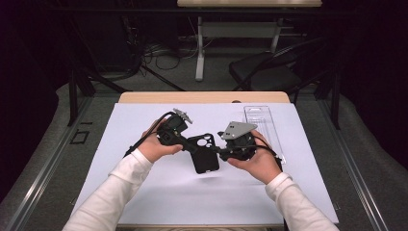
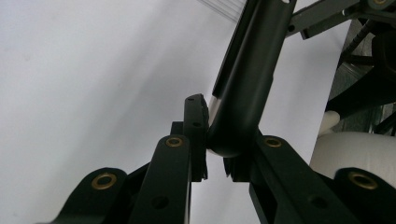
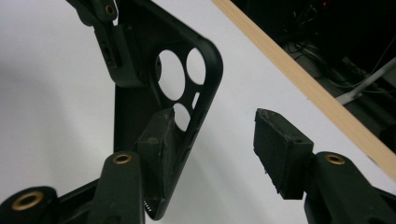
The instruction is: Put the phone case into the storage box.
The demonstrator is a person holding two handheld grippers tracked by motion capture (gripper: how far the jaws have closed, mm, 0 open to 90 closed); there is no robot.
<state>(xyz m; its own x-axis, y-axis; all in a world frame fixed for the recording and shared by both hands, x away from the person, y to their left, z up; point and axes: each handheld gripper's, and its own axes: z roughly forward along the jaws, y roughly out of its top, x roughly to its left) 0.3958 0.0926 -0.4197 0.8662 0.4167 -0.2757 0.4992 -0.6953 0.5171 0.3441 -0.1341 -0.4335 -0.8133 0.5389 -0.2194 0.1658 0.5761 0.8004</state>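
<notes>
A black phone case (image 1: 204, 154) with round camera holes hangs above the white sheet between both hands. My left gripper (image 1: 189, 144) is shut on its left edge; in the left gripper view the pads of that gripper (image 2: 217, 140) pinch the case's rounded rim (image 2: 247, 84). My right gripper (image 1: 222, 151) is at the case's right side. In the right gripper view its left pad (image 3: 161, 140) lies against the case (image 3: 133, 112) by the holes, while the right pad (image 3: 280, 149) stands well apart, so this gripper (image 3: 219, 144) is open. The left gripper's jaw (image 3: 112, 42) shows on the case's far edge.
A white sheet (image 1: 144, 192) covers the wooden table (image 1: 202, 97). A clear plastic tray (image 1: 262, 122) lies at the back right of the sheet. Beyond the table stand a dark chair (image 1: 269, 72) and another table's leg (image 1: 199, 53) among cables.
</notes>
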